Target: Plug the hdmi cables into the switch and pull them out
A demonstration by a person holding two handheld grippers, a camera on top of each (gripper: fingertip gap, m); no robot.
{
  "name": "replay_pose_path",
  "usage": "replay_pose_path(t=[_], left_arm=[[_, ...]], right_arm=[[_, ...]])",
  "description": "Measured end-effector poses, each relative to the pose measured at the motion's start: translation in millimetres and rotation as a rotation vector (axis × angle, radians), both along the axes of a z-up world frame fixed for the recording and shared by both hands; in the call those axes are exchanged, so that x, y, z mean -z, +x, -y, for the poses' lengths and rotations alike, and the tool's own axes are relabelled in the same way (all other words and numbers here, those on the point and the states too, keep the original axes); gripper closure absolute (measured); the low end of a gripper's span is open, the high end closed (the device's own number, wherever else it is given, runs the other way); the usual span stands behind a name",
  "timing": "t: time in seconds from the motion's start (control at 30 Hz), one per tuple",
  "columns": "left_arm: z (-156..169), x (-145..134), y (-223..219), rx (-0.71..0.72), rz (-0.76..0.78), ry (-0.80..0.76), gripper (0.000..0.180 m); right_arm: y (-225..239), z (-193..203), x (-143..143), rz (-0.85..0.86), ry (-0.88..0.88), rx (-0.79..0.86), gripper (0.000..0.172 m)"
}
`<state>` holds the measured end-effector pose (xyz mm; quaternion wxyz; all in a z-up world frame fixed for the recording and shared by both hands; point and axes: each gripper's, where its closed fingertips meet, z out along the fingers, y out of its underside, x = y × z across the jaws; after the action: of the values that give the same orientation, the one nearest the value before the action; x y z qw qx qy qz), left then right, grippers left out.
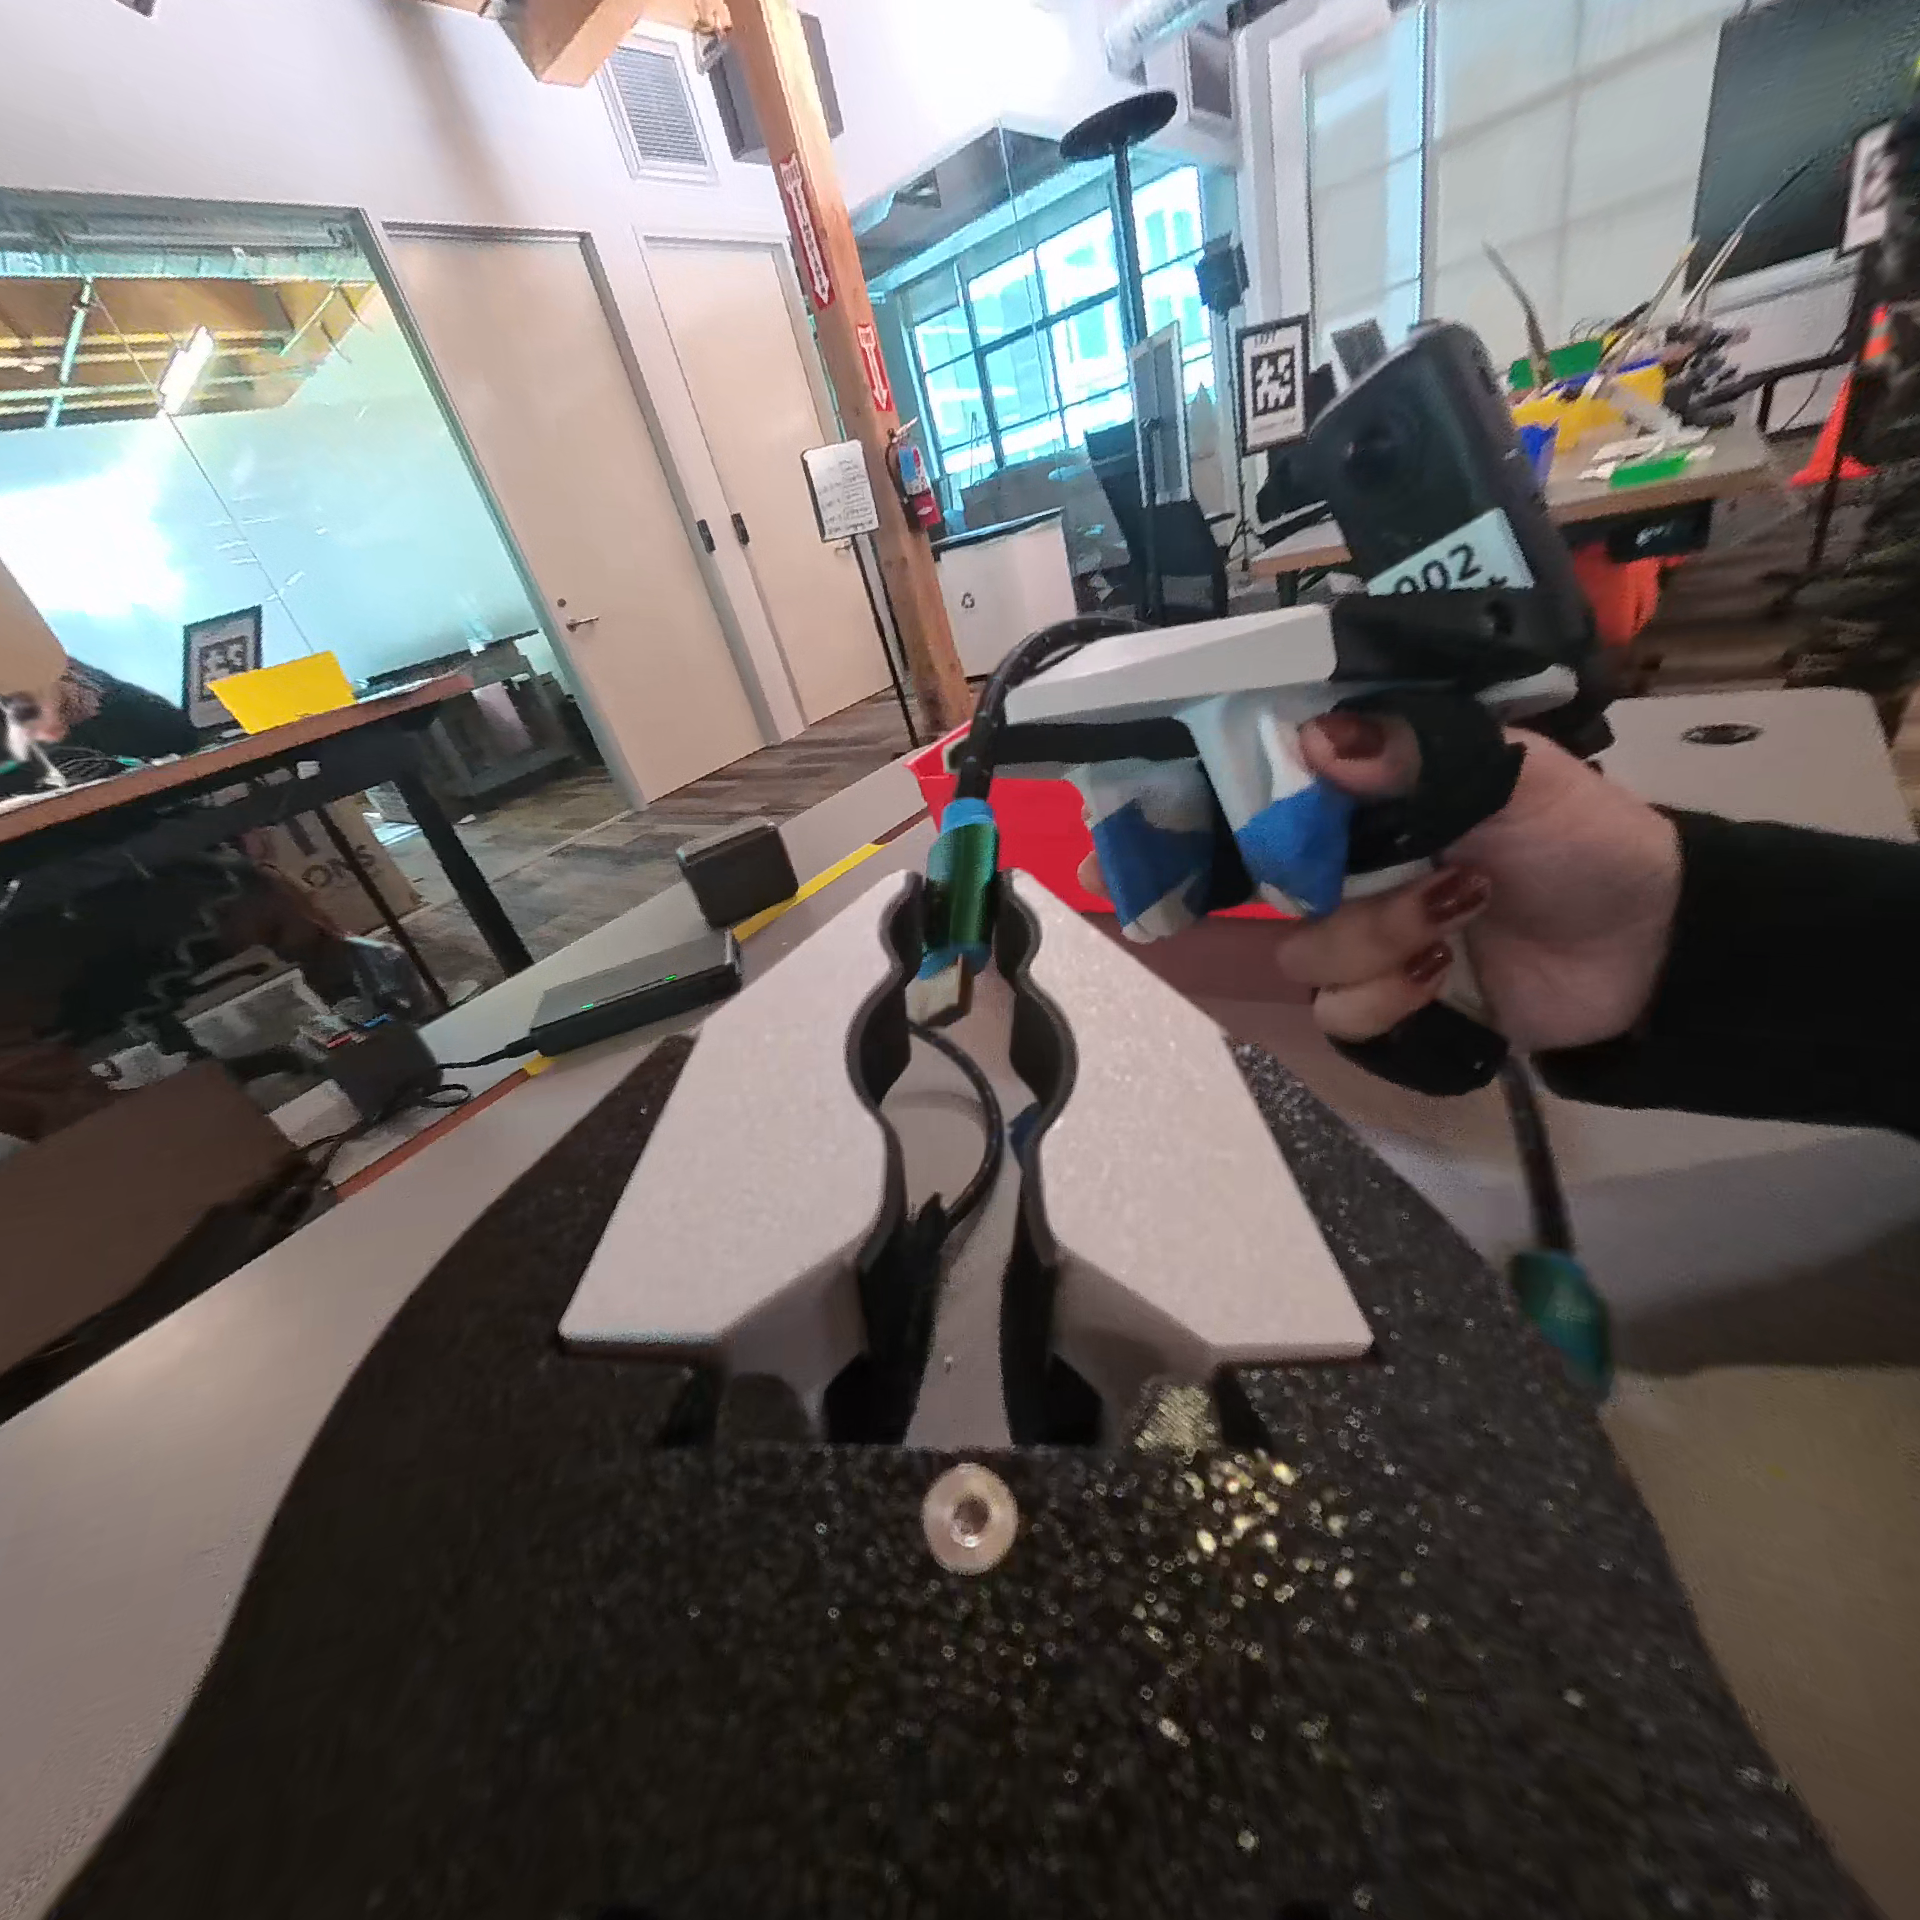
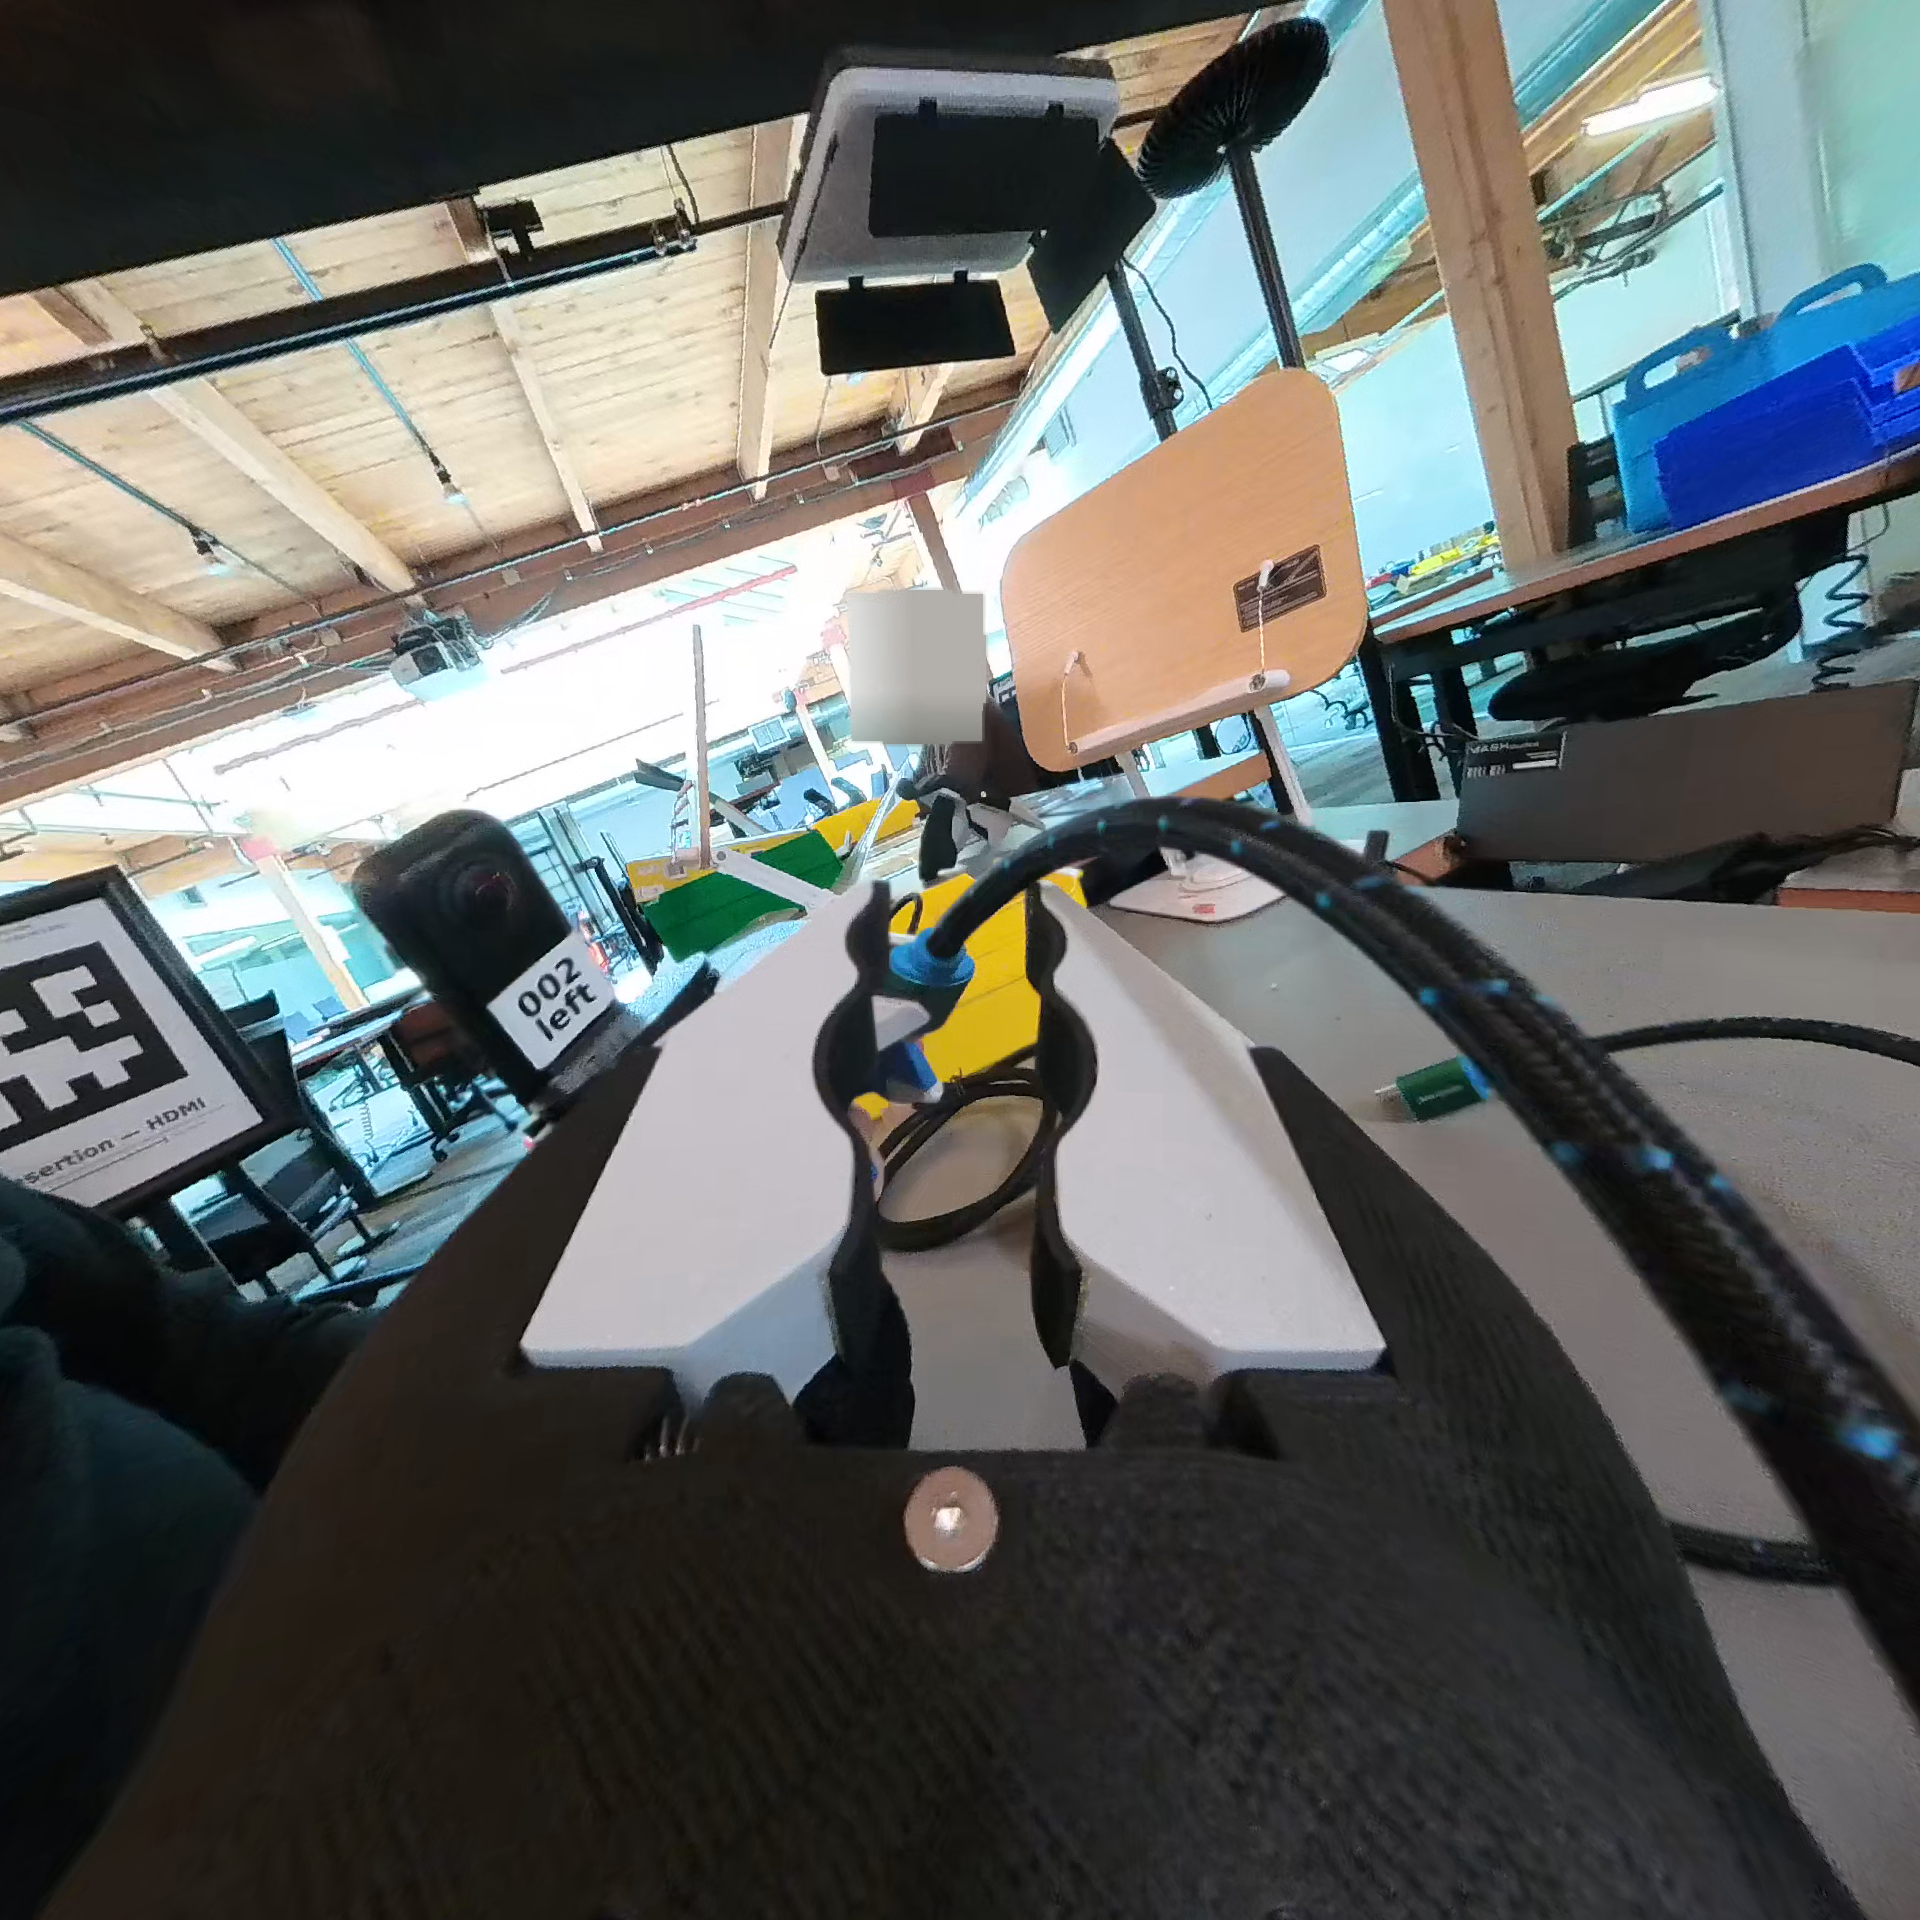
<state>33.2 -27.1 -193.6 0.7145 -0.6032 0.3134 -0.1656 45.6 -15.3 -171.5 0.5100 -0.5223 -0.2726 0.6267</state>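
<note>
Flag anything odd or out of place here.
The green HDMI plug sits tilted between the left gripper fingertips, metal tip pointing back toward the camera. Gold flecks speckle that gripper's black base.

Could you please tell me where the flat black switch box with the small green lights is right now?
In the left wrist view, the flat black switch box lies on the grey table, left of the left gripper, just before the small black cube.

You work in a bright open workshop: white walls (image 1: 312, 104), pale double doors (image 1: 665, 499), a frosted glass partition (image 1: 208, 540), a timber post (image 1: 842, 343), exposed wooden ceiling joists (image 2: 416, 436), tall gridded windows (image 1: 1039, 353) and dark-framed desks (image 1: 260, 748).
</note>
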Motion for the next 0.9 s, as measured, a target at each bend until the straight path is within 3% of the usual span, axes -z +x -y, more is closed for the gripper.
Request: replay_pose_path(t=[0.6, 0.67, 0.73, 0.83, 0.9], left_arm=[[-4.5, -4.8, 3.6, 0.078, 0.177, -0.030, 0.169], [-6.2, -0.7, -1.8, 0.081, 0.132, -0.039, 0.167], [-8.0, 3.2, -19.4, 0.057, 0.057, -0.038, 0.138], [-16.5, 35.9, -53.5, -0.019, -0.204, -0.123, 0.105], [-17.3, 63.3, -68.7, -0.034, -0.394, -0.183, 0.100]], right_arm=[[-14.7, 0.0, 0.1, -0.006, -0.007, -0.077, 0.165], [-15.4, -1.6, 4.2, 0.037, 0.045, -0.030, 0.168], [-11.2, -7.9, 8.5, 0.071, 0.091, 0.036, 0.166], [-2.9, -18.2, 13.2, 0.086, 0.085, 0.068, 0.164], [-0.8, -24.4, 18.9, 0.104, 0.079, 0.077, 0.168]])
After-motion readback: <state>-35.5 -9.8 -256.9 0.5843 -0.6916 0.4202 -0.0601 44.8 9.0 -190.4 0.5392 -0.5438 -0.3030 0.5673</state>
